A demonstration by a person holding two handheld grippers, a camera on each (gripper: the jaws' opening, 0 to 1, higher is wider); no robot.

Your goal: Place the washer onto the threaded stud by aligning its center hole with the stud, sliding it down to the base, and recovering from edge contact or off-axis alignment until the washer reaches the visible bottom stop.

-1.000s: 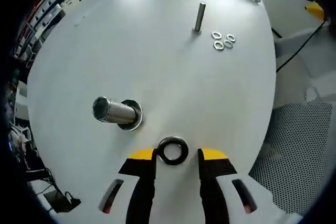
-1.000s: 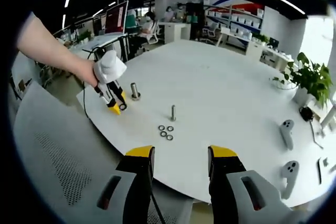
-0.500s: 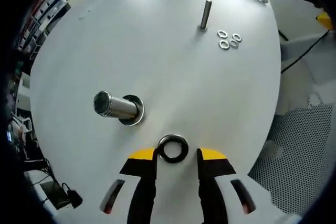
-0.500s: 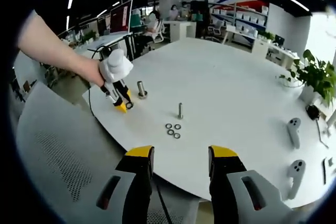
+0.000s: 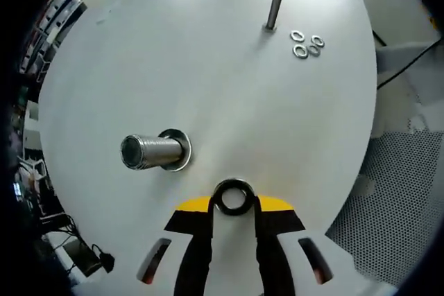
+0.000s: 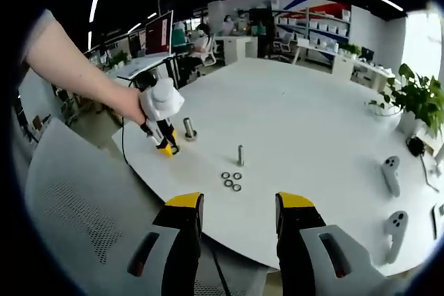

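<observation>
— Since the earlier frames, what change is recorded at the left gripper (image 5: pixel 234 202)?

— Its yellow-tipped jaws are now drawn in against the dark washer (image 5: pixel 233 197), where a gap was seen on either side before. The washer is gripped at both flanks, its hole open to the camera, just above the white table (image 5: pixel 229 102).

— Where is the washer placed relative to the stud?

— It is held near the large threaded stud (image 5: pixel 148 151), to one side of it and not over its top. The stud is seen standing on the table with a bright washer-like base ring (image 5: pixel 179 150) at its foot. No contact between washer and stud is observed.

— What else is noted on the table?

— A thinner stud (image 5: pixel 275 9) is seen farther off, with three small washers (image 5: pixel 306 44) lying loose just beside it.

— And the right gripper (image 6: pixel 238 215)?

— Its jaws are spread wide with nothing between them, and it is held back off the table edge. From its view the left gripper (image 6: pixel 165 145) is seen in a person's hand (image 6: pixel 132 107), close beside the large stud (image 6: pixel 188 129). Two white controllers (image 6: pixel 393 199) are noted at the far side, and a potted plant (image 6: pixel 416 98) beyond them.
</observation>
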